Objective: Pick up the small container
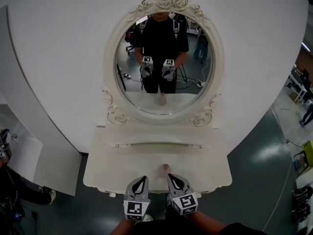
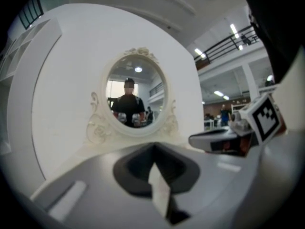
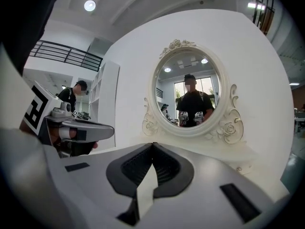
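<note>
The small container [image 1: 165,169], a pale beige pot, stands on the white dressing table [image 1: 107,173] near its front edge. My left gripper [image 1: 142,178] and right gripper [image 1: 171,176] hover side by side at that front edge, just short of the pot, which sits between their tips and a little beyond. Both point toward the mirror. In the left gripper view the left gripper [image 2: 153,148] has its jaws together with nothing in them. The right gripper [image 3: 153,144] is likewise shut and empty. The jaws hide the pot in both gripper views.
An oval mirror [image 1: 164,58] in an ornate white frame rises behind the table and reflects the person holding both grippers. A shallow drawer front [image 1: 159,143] with small knobs runs under it. White shelving [image 1: 19,151] stands to the left, and dark floor lies to the right.
</note>
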### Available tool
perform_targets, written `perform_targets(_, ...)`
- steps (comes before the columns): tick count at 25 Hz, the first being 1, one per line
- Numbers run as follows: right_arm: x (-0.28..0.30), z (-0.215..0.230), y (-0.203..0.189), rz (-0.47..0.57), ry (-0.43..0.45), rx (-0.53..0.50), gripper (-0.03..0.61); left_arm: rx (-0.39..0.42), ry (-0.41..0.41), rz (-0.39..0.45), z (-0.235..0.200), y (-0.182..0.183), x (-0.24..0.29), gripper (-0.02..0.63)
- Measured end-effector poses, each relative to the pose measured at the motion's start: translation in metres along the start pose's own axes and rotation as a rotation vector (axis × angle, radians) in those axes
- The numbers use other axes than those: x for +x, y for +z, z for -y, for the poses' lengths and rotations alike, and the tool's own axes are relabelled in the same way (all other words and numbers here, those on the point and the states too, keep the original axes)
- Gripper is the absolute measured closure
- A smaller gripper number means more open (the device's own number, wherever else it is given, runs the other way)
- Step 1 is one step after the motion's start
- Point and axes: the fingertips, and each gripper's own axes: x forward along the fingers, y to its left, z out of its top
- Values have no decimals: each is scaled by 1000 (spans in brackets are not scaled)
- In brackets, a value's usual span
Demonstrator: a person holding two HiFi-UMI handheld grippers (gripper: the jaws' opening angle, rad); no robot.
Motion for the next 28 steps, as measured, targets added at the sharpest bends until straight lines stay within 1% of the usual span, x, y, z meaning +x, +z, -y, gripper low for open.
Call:
perform_targets(2,3,5,-3,-11,-4,10,572,8,-1,-5,-1,-2,5,607)
perform_targets(4,6,8,-5,-17,-8,29,572,-13,-2,-12,-3,-7,10,607)
perform_targets(6,11,10,-4,-13,-5,28,572,-35,-3,-13,-5,-10,16,607)
perform_targets(9,16,13,-7,-20,-9,37,572,-35,-10,-31,-6,-17,23,607)
perform_targets(12,18,16,-17,-44,-16,42,572,-52,-17,-52,-6,-26,27,607)
perform_targets(14,19,19,-27,-73,-16,40,572,-59,-21,-62,-5,-31,31,607)
perform_targets(18,24,20,-58,-176,9,27,568,-66,-28,-78,-1,-39,39,607)
perform_targets(19,25,19,-67,-202,20,28,517,-68,-28,-81,-1,-41,40,607)
perform_targets(20,28,19,-76,-228,33,30,426,-71,-28,-87,0,-42,41,607)
perform_targets(21,30,18,-83,-252,45,34,386,-73,-29,-94,1,-44,42,607)
perform_targets(24,38,21,-105,-308,64,49,325,-74,-24,-107,0,-49,44,607)
perform_targets(28,55,32,-135,-380,58,64,270,-82,-2,-116,-4,-54,45,607)
